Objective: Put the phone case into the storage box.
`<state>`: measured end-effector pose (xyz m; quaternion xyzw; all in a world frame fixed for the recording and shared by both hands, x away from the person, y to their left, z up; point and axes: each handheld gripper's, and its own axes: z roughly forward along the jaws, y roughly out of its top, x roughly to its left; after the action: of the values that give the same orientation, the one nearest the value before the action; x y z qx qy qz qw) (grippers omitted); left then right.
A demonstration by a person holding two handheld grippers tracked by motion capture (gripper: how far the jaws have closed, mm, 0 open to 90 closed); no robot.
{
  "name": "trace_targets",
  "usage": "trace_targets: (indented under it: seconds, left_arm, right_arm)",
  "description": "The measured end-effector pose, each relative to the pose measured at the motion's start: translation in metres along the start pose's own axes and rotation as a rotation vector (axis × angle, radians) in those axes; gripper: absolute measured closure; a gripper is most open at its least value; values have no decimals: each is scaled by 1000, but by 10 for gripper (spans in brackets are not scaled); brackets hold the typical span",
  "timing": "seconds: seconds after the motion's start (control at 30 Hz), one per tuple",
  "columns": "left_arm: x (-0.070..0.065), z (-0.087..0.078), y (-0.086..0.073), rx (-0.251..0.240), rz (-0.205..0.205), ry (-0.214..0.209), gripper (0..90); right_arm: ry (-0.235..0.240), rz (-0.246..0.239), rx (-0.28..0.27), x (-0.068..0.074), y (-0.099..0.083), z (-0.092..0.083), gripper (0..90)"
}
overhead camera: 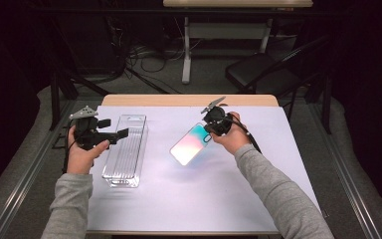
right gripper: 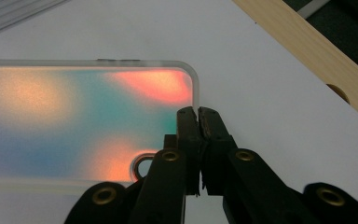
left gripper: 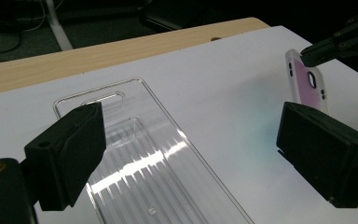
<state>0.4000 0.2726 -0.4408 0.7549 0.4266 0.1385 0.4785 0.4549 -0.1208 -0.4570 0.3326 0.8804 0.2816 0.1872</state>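
An iridescent phone case [overhead camera: 189, 144] with a clear rim hangs tilted over the white table top, its camera-hole end raised. My right gripper [overhead camera: 209, 132] is shut on the rim at that raised end; in the right gripper view the jaws [right gripper: 198, 112] pinch the case [right gripper: 74, 112] at its corner beside the camera hole. The left gripper view has the same case [left gripper: 307, 84] standing up at the far right. A clear ribbed plastic tray [overhead camera: 125, 149] lies flat on the left. My left gripper [overhead camera: 117, 128] hovers open over its near-left side, nothing between the jaws [left gripper: 191, 126].
A white sheet [overhead camera: 204, 199] covers the table, with a bare wooden strip [overhead camera: 189, 100] along the far edge. Behind the table stand a black chair [overhead camera: 258, 69] and another desk's leg [overhead camera: 186, 55], with cables on the floor.
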Motion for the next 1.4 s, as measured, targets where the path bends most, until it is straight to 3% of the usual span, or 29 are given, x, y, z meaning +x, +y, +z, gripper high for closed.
trace_targets:
  seconds: [0.83, 1.1, 1.27, 1.4]
  left_arm:
    - [-8, 3, 2, 7, 7, -25, 100]
    - [-17, 9, 3, 15, 13, -61, 115]
    - [-29, 15, 5, 36, 42, -94, 124]
    - [-33, 19, 5, 41, 25, -109, 149]
  right_arm:
    - [-73, -108, -89, 18, 7, -25, 880]
    - [-90, -158, -100, 26, 7, -29, 880]
    - [-89, -182, -110, 32, 7, -32, 880]
    - [-94, -207, -114, 37, 8, -34, 880]
